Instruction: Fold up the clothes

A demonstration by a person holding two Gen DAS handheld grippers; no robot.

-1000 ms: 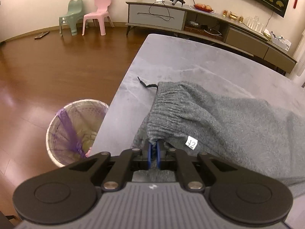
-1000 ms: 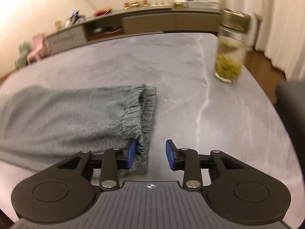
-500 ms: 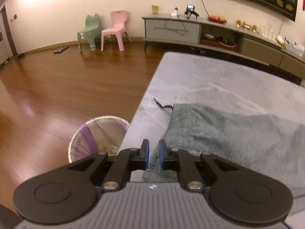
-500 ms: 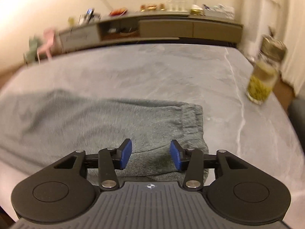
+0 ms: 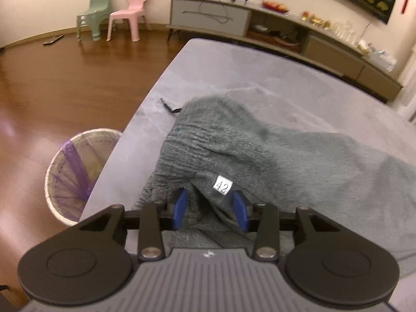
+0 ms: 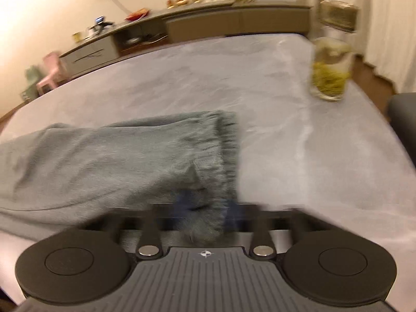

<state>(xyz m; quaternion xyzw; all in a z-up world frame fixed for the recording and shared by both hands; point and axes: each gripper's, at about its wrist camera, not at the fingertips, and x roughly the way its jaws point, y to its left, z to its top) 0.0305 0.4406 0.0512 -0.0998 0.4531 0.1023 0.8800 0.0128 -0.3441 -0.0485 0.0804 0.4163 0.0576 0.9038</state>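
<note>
Both grippers have shifted since the earlier frames: the left gripper (image 5: 209, 205) was pinched tight on the waistband a second ago and its jaws have just been opening, so they now stand apart with a fold of the grey trousers (image 5: 273, 150) bunched loosely between the blue pads (image 5: 179, 209), not pressed; the right gripper (image 6: 208, 212) stood wide over the cuff (image 6: 226, 153) half a second ago and its jaws have just been closing on it; that view is smeared, yet cloth sits between the blurred pads and I read them as clamped on the cuff.

I see the trousers lying lengthwise across the grey table (image 5: 260, 78), waistband at my left near the table's edge, with the size tag (image 5: 222, 185) just beyond the left fingers and the black drawstring (image 5: 170, 107) trailing onto the bare top; the cuff end lies at my right, well apart from the glass jar (image 6: 329, 75).

I judge the step to be taking hold of both ends before the fold; to do it well I want the left jaws to catch both layers of the waistband rather than the single loose ridge, biting deep enough that the knit cannot slide out; I would keep the right grip firm, lift both ends evenly, and keep the drawstring from snagging; the wastebasket (image 5: 78, 174) sits below the left edge, so I would keep the cloth on the table.
</note>
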